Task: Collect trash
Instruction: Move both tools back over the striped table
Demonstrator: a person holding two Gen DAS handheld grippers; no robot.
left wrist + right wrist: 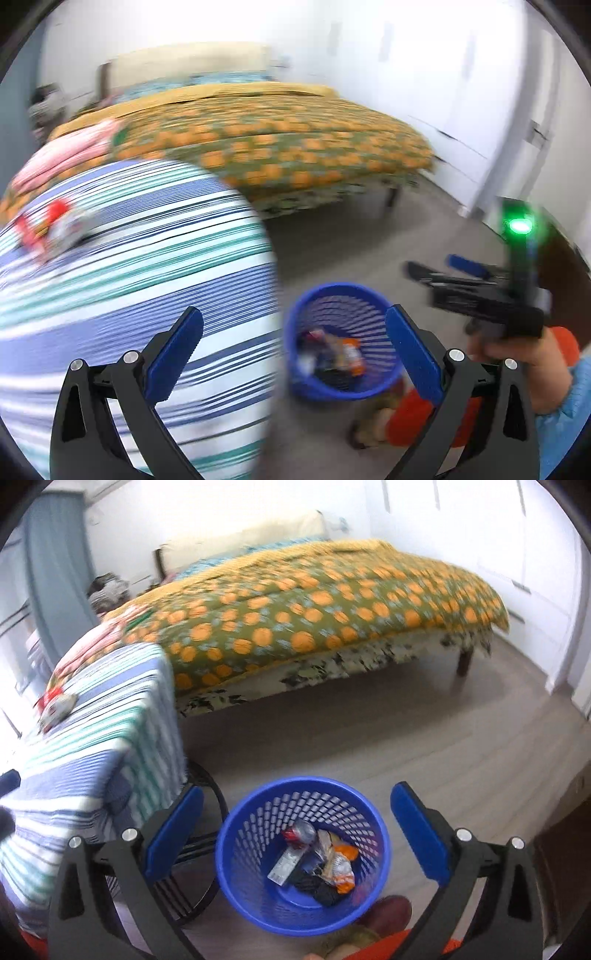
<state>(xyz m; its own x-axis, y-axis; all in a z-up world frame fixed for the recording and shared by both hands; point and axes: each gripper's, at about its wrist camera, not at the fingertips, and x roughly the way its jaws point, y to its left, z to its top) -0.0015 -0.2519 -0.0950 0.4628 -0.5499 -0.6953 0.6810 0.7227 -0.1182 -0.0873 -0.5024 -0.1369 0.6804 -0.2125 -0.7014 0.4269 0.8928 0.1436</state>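
Observation:
A blue mesh basket [332, 295] [258, 812] stands on the floor beside a table covered in striped cloth [129, 277] [99, 738]. Several wrappers and a can [317, 860] lie in the basket. My right gripper [297, 792] hangs open above the basket with nothing between its fingers. My left gripper [293, 314] is open too and empty, over the table's edge and the basket. A red and white wrapper [48, 229] [55, 705] lies on the striped cloth at the far left. In the left wrist view the right gripper [439, 266] shows at the right, held by a hand [517, 354].
A bed with an orange-dotted green quilt [332, 609] fills the back. White wardrobes [461, 92] line the right wall. Black chair legs [199, 849] stand under the table next to the basket. The person's foot [388, 912] is close to the basket's near side.

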